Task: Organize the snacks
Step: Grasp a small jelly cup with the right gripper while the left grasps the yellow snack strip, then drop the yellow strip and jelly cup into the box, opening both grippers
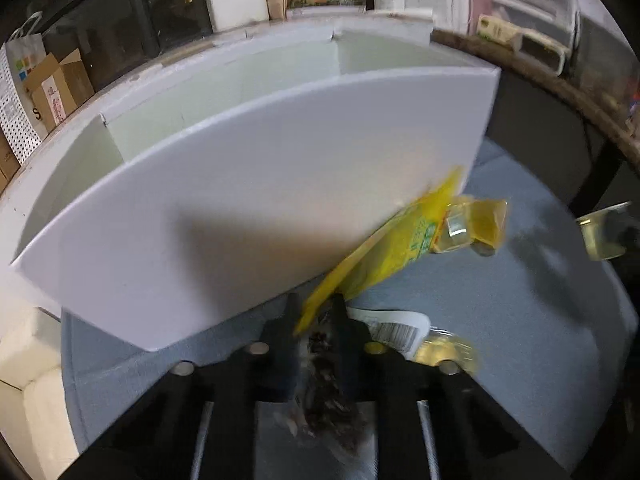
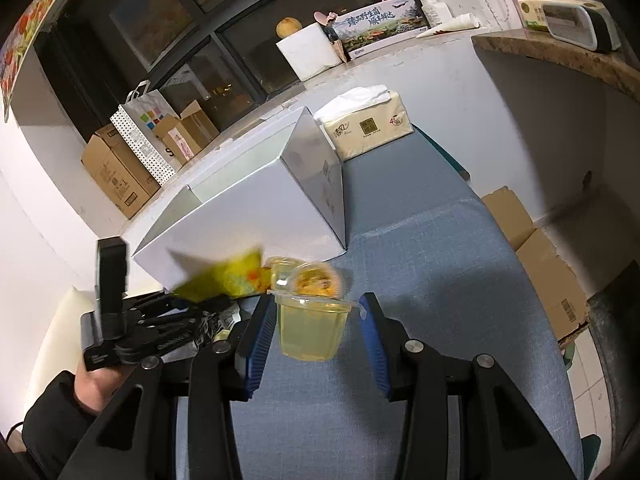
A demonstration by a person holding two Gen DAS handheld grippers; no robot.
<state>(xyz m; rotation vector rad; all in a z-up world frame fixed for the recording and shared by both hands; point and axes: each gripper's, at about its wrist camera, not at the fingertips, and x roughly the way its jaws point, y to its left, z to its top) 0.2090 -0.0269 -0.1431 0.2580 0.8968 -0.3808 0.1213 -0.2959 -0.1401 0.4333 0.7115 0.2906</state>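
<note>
On the blue cloth (image 2: pixel 420 240), near side of the white box (image 2: pixel 248 216): left claw (image 1: pixel 314 316) nipped narrow on the yellow pouch (image 1: pixel 384 256), which leans up vs the box wall. Right claw (image 2: pixel 316 320) clamps a jelly cup (image 2: pixel 310 328) btwn its blue pads (image 2: pixel 256 344); 2nd cup (image 2: pixel 316 278) just beyond.

Tissue pack (image 2: pixel 368 124) behind box (image 2: pixel 256 216).

Upper left of my right-wrist view, I see cardboard boxes (image 2: pixel 116 176) and a dotted paper bag (image 2: pixel 146 136) against the dark window (image 2: pixel 224 72). Top centre I see a white foam box (image 2: pixel 310 52) on the sill; just below it, a tissue pack (image 2: pixel 370 124) rests on the blue cloth (image 2: pixel 420 264).
</note>
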